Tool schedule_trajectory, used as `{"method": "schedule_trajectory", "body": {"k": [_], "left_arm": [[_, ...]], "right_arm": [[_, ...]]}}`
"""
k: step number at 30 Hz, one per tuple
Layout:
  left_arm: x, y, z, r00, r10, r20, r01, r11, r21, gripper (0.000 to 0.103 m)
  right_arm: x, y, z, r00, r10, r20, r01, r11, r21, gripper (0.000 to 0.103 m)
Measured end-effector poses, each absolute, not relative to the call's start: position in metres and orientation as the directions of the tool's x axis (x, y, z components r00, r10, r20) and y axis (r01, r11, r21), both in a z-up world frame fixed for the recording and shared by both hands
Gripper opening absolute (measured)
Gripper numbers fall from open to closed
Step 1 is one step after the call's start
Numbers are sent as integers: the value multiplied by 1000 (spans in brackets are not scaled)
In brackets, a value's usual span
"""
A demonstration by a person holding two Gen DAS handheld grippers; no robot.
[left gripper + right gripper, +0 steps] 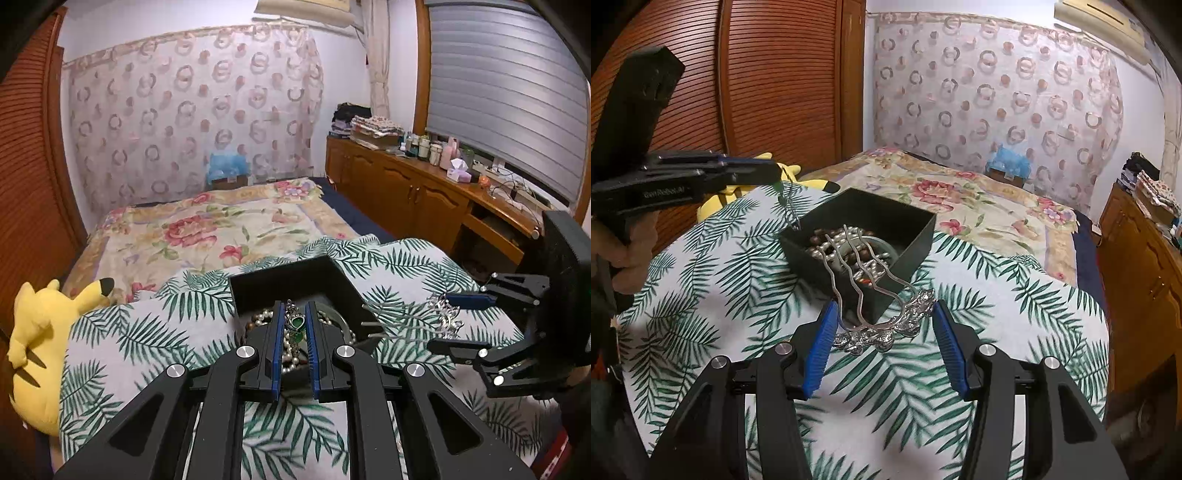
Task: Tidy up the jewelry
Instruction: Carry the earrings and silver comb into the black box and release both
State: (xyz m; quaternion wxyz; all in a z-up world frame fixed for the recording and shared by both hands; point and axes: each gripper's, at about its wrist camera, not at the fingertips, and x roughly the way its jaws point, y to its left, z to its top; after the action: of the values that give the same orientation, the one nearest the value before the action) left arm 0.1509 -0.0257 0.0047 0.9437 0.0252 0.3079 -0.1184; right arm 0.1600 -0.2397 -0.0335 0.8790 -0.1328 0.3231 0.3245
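Observation:
My left gripper (294,308) is shut on a thin chain necklace with a green heart pendant (295,324), held just above the black box (280,280). In the right wrist view the left gripper (777,171) is at the upper left, and the pendant (782,197) and chain dangle from it over the box's near corner. My right gripper (884,308) is shut on the ornate head of a silver hair comb (882,332), whose wavy prongs point toward the box (916,236). Pearl and brown bead strands fill the box. The right gripper (439,321) and comb (445,314) also show at the right of the left wrist view.
The box sits on a palm-leaf patterned cloth (720,266) over a bed with a floral blanket (207,229). A yellow plush toy (40,350) lies at the left. A wooden cabinet (406,184) with bottles runs along the right; a wooden wardrobe (775,74) stands behind.

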Motion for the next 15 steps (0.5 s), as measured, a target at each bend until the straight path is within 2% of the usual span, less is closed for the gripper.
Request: {"method": "schedule_trajectory", "body": {"k": [15], "left_arm": [[199,-25,-26,738,-210,-641,234,971,-48,11]], "right_arm": [[209,-227,-35,563,496,-661,-666,746,-7,55]]}}
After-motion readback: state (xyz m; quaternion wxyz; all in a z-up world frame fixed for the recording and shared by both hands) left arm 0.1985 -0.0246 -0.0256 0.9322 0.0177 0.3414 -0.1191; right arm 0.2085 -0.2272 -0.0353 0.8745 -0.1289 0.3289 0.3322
